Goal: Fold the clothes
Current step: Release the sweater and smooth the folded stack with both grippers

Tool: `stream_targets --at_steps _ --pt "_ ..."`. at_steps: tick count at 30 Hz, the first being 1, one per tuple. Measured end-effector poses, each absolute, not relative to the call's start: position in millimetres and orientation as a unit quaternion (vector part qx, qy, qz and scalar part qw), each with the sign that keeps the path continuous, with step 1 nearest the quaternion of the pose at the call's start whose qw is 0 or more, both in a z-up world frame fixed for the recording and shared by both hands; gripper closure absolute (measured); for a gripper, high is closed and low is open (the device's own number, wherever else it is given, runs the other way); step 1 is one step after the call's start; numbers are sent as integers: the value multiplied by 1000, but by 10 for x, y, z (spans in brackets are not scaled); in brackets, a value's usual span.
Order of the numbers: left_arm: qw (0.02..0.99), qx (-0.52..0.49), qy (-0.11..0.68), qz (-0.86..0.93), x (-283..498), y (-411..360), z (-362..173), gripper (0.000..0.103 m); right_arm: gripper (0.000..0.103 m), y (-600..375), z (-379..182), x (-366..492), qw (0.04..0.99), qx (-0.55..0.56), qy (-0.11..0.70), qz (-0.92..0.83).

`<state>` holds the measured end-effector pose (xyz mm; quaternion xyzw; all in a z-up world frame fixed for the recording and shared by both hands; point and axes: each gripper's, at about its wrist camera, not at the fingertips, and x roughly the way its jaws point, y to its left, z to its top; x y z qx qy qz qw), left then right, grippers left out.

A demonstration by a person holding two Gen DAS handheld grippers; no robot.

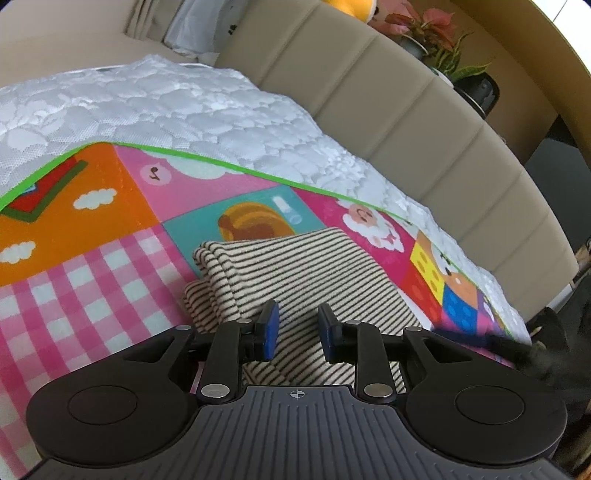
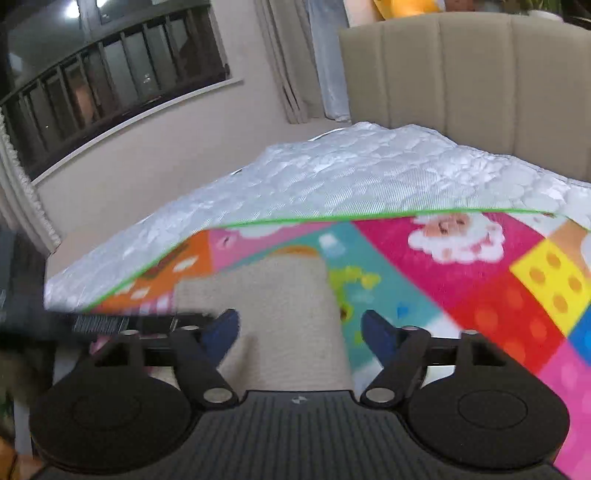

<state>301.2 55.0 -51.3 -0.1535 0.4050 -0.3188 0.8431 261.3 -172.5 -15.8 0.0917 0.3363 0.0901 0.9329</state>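
Note:
A cream garment with thin black stripes [image 1: 295, 273] lies folded in several layers on the colourful play mat [image 1: 92, 266]. My left gripper [image 1: 295, 332] hovers just above its near edge, jaws open, nothing between them. In the blurred right wrist view the same garment [image 2: 266, 295] lies ahead of my right gripper [image 2: 299, 332], whose jaws stand wide open and empty, the garment's near end below them. The left gripper's body shows there as a dark blur [image 2: 110, 325] at the left.
The mat lies on a white quilted mattress [image 1: 184, 110] with a beige padded headboard [image 1: 406, 122] behind. Potted plants [image 1: 436, 33] stand beyond the headboard. A barred window [image 2: 92, 81] and curtains are on the left wall.

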Motion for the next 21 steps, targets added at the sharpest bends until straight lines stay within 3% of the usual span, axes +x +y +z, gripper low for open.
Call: stream_targets --at_steps 2,4,6,8,9,12,14,17,21 --pt "842 -155 405 -319 3019 549 -518 76 30 -1726 -174 2863 929 95 346 85" --pt "842 -156 406 -321 3025 550 -524 76 19 -1692 -290 3101 921 96 369 80" --pt "841 -156 406 -322 3031 554 -527 76 16 -1644 -459 3285 902 111 406 92" --pt "840 -157 407 -325 3042 561 -531 76 22 -1597 -537 3283 891 125 423 110" --pt "839 -157 407 -325 3050 567 -537 76 31 -1555 -500 3246 895 114 414 122" --pt "838 -160 408 -325 3076 592 -557 76 47 -1451 -259 3014 920 72 351 157" --pt "838 -165 407 -324 3091 621 -557 75 48 -1424 -174 2881 929 55 325 168" --pt "833 -179 410 -326 3118 677 -574 75 48 -1416 -352 2871 930 -8 347 123" --pt "827 -188 411 -334 3118 653 -608 79 42 -1553 -450 2884 924 14 365 115"
